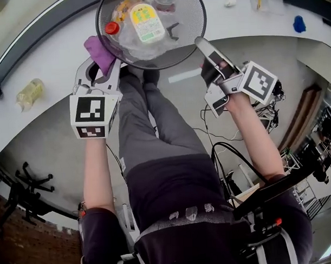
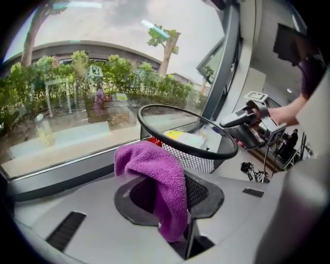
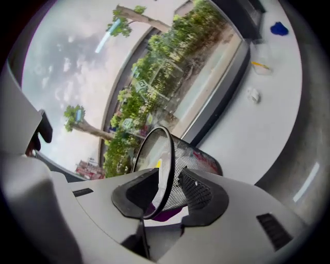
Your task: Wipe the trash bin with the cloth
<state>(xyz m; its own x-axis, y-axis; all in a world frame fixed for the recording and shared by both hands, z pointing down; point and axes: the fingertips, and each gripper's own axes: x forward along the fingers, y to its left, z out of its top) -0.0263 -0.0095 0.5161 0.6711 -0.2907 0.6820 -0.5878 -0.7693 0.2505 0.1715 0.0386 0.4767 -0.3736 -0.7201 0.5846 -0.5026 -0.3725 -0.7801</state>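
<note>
The left tool [image 1: 102, 71] pinches the purple cloth [image 1: 99, 51] in narrow jaws and holds its bunched end at the left outer rim of the mesh trash bin [image 1: 163, 61]. The right tool [image 1: 207, 52] straddles the opposite rim, jaws loosely apart. The bin stands on the white bench [image 1: 54, 57] by the window, with litter inside. Wiping looks barely begun, and most of the wall is left.

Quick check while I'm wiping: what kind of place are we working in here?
Likely an office or lab room by a big window: a long white curved ledge runs under glass facing green trees, a black wheeled chair base stands at the left, and tangled cables lie at the right.
</note>
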